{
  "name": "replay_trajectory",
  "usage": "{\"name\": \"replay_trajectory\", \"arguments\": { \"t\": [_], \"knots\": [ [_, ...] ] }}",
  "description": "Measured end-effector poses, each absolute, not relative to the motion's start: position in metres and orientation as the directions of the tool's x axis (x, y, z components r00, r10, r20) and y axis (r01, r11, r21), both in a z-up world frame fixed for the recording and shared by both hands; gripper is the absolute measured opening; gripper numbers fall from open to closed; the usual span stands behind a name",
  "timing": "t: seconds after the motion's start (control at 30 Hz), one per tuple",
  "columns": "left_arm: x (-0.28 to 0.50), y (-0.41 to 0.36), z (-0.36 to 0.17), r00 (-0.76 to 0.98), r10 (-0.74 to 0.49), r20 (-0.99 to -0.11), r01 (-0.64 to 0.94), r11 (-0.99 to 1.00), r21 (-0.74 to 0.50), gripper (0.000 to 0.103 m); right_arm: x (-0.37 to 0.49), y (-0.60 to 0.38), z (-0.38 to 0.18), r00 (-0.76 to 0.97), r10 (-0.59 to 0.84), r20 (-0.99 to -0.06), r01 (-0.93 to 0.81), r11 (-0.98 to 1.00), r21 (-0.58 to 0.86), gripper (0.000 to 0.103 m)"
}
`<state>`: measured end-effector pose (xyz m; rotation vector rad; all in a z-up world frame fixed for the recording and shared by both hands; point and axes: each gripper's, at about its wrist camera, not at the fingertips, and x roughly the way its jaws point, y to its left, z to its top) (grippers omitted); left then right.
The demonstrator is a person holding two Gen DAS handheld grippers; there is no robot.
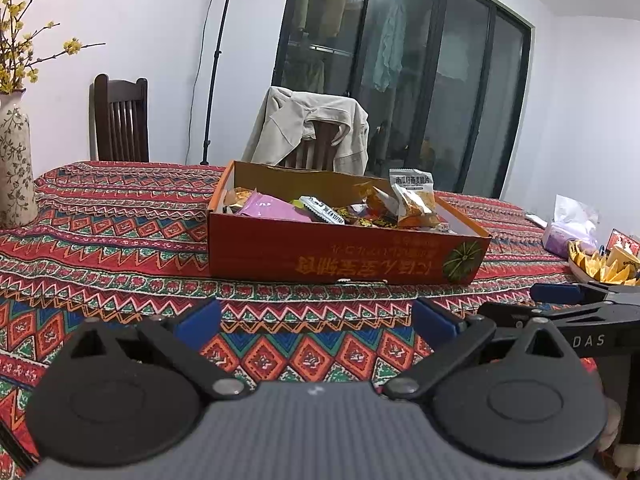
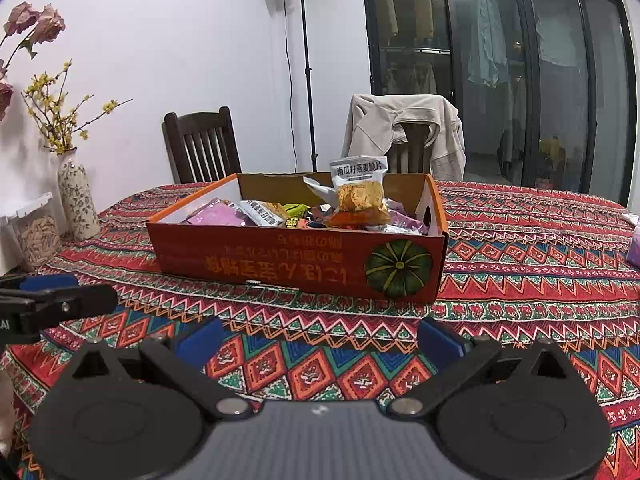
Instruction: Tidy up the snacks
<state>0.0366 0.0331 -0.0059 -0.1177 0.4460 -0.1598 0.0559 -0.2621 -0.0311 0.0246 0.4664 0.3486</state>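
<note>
**Both jaws spread, nothing held, snacks gathered in the box**

Jaws of both tools are seen spread wide, and nothing is pinched between them. The left gripper [image 1: 316, 318] and the right gripper [image 2: 320, 340] are held low over the patterned tablecloth [image 2: 520, 264], side by side, near the front of the box but apart from it.

On this cloth the red cardboard box [image 2: 280, 264] is placed, open at the top. The snacks are found inside it: 1 upright pack of oat crisps [image 2: 360, 190] leans near the right end, 1 purple packet [image 2: 218, 214] lies at the left end, and several smaller wrappers [image 1: 360, 212] are heaped between them.

No loose snack is seen on the cloth around the box. It is judged that the collecting is mostly done; what is left may be only some tidying inside the box, because the packets lie in disorder.
</note>
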Motion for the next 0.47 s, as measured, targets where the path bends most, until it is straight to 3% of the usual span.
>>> {"name": "replay_trajectory", "arguments": {
  "t": [0.47],
  "knots": [
    [0.0375,0.0357,-0.0067,0.896,-0.171,-0.410,0.118,0.981,-0.152,0.103,0.0550,-0.2624,-0.0321,0.835,0.334,-0.438,-0.323,0.941,0.102,0.103]
  ]
}}
